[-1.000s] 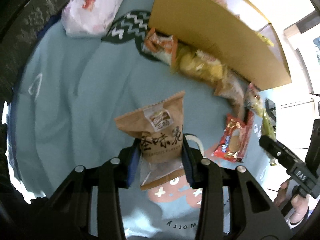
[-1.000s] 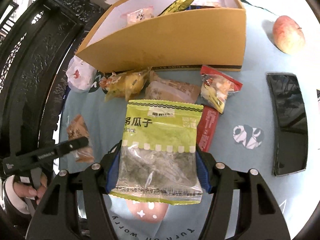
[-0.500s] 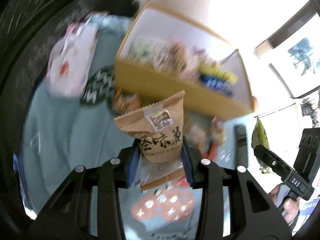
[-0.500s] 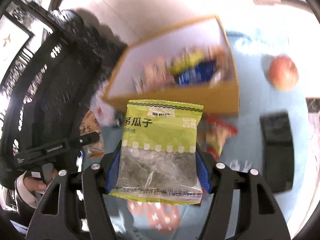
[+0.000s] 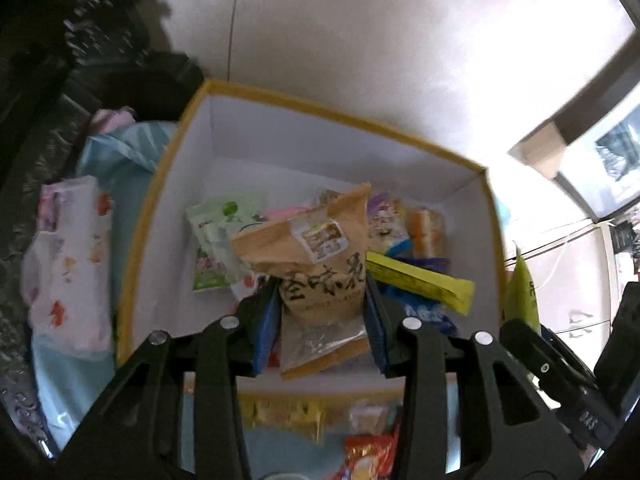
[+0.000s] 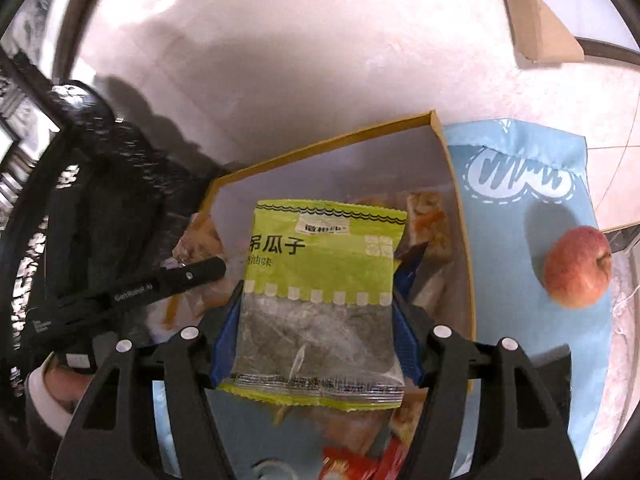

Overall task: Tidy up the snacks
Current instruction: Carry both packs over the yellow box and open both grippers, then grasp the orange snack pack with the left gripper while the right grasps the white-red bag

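A yellow-rimmed cardboard box (image 5: 160, 184) with white inner walls lies below both grippers, with several snack packets in it. My left gripper (image 5: 322, 312) hangs over the box with a brown paper snack packet (image 5: 316, 256) between its blue pads. Its jaws are opening, though the pads still touch the packet's sides. My right gripper (image 6: 316, 332) holds a green seed packet (image 6: 324, 256) above the box's right half (image 6: 320, 144). These jaws are opening too, and the pads still press the packet. The brown packet hides the box floor behind it.
A red apple (image 6: 576, 268) rests on the light blue cloth (image 6: 520, 208) right of the box. A white patterned bag (image 5: 68, 264) lies left of it. Loose snacks (image 5: 288, 408) and a red packet (image 5: 368, 456) lie in front of the box. Pale floor shows beyond.
Both grippers have risen and moved forward from the cloth to above the open box, each still carrying its packet. The box's inside has come into view.
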### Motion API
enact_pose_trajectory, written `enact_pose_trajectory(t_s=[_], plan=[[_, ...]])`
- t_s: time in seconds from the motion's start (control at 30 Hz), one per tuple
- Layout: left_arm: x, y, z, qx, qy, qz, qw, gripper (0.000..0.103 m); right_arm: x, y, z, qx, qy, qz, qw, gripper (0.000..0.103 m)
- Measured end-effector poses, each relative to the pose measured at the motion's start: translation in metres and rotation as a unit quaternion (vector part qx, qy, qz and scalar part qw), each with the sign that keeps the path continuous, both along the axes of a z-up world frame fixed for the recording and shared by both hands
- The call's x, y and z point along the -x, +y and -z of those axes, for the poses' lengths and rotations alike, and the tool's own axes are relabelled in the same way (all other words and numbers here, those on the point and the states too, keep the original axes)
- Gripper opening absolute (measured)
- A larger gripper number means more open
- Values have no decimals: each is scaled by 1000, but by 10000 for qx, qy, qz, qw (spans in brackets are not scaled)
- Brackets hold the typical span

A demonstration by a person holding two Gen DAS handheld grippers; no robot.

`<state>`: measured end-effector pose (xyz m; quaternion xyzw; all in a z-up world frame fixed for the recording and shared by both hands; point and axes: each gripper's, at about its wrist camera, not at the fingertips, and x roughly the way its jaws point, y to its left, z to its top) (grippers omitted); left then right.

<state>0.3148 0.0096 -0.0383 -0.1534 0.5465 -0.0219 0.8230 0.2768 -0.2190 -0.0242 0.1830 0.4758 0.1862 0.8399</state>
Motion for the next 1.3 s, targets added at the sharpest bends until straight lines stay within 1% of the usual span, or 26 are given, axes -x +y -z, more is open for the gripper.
enact_pose_trajectory(t_s=[0.03, 0.07, 0.1, 0.13, 0.17, 0.27, 0.37, 0.43, 0.47, 0.5, 0.57, 0.6, 0.63, 0.7, 0.73, 0.83, 0.93, 1.0, 1.03, 1.1, 1.13, 1.2, 1.3], plan=[[-3, 1, 4, 15, 39, -61, 10000, 74, -5, 2, 7, 224, 85, 101, 9997, 74], [-2, 2, 4, -5, -34, -210, 9998, 93, -5, -1, 10, 275, 153, 152, 9994, 75], [3, 4, 2, -26, -197, -299, 9994, 96, -3, -5, 12, 161, 216, 190, 9995, 75], [10, 6, -6, 5, -534, -312, 9981, 96, 1, -8, 12, 3, 198, 193, 9996, 75], [15, 7, -8, 32, -621, -239, 9978, 98, 5, -10, 12, -44, 165, 202, 9997, 75], [27, 9, -13, 14, -562, -63, 9984, 98, 24, -18, 10, -87, 119, 234, 9996, 75], [52, 16, -22, -91, -672, -35, 9977, 98, 48, -23, 3, -180, 11, 258, 9995, 77], [72, 21, -25, -149, -676, -60, 9976, 98, 71, -23, 0, 17, -49, 166, 9998, 77], [83, 23, -23, -108, -630, -115, 9979, 99, 77, -22, 1, 115, -22, 115, 9999, 77], [92, 25, -20, -46, -574, -174, 9982, 100, 87, -21, 4, 205, 52, 21, 9998, 77], [117, 25, -3, 156, -303, -136, 9993, 101, 103, -21, 15, 320, 245, -89, 9991, 77], [126, 25, 7, 169, -120, -105, 9997, 101, 110, -23, 22, 367, 367, -98, 9986, 77], [139, 26, 21, 122, 150, -146, 9997, 101, 119, -26, 33, 374, 576, -84, 9976, 77], [157, 31, 41, 228, 470, -291, 9982, 100, 130, -30, 47, 324, 904, -17, 9954, 77], [163, 33, 47, 253, 595, -330, 9974, 100, 138, -33, 57, 261, 1115, 39, 9934, 77], [183, 41, 60, 169, 809, -380, 9959, 100, 153, -32, 70, 212, 1405, -24, 9898, 77], [193, 49, 63, 55, 771, -469, 9959, 100, 168, -26, 79, 238, 1597, -143, 9868, 78], [194, 55, 60, -38, 609, -495, 9969, 100, 172, -23, 80, 222, 1645, -169, 9860, 79], [194, 57, 56, -132, 370, -448, 9982, 100, 175, -22, 82, 209, 1670, -188, 9856, 79], [189, 58, 52, -369, 122, -291, 9988, 101, 178, -17, 83, 216, 1696, -231, 9850, 79], [183, 58, 52, -520, 103, -153, 9985, 101, 179, -16, 82, 224, 1689, -249, 9851, 79], [173, 60, 53, -615, 169, -185, 9978, 100, 181, -16, 82, 228, 1687, -259, 9851, 79], [159, 74, 58, -361, 257, -572, 9974, 100, 182, -19, 84, 231, 1724, -237, 9845, 80]])
